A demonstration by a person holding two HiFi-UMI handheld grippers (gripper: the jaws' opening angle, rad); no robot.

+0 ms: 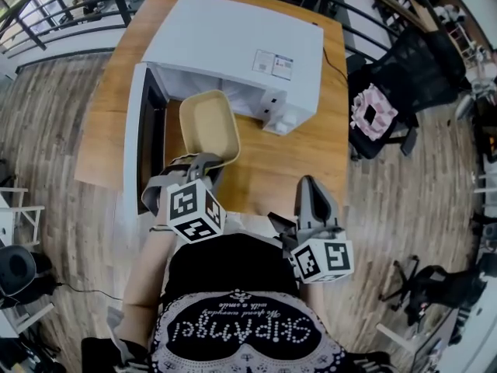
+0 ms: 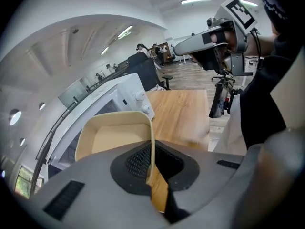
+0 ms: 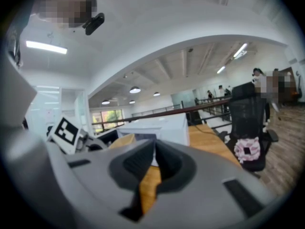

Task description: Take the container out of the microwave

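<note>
Closest in, the right claw (image 1: 311, 183) is shut with nothing in it. It sits low by the person's body over the near edge of the tabletop (image 1: 299, 158) and isn't doing any work. The left claw (image 1: 206, 162) has the job: it's clamped on the near side wall of the beige container (image 1: 208, 124), with the thin wall pinched edge-on between the pads. The tray looks empty and shallow. It's just in front of the microwave (image 1: 241, 45) opening, held up off the tabletop, and its far end looks close to the cavity mouth.

Pretty sure the pull-out is nearly done, so the rest is about keeping it tidy. A one-wall pinch on a light tray will want to sag at the far end, so the person should keep it level and draw it straight back toward the body. Then it goes flat on bare wood before letting go.

What's in the way: the microwave door (image 1: 133, 130) hangs open right beside the tray on the left, so drifting that way means a bump. The right side of the tabletop is free.

Further out there's a black office chair (image 1: 404, 84) with a pink thing (image 1: 371, 111) on its seat, well clear. Beyond the microwave is a railing (image 1: 62, 6).
</note>
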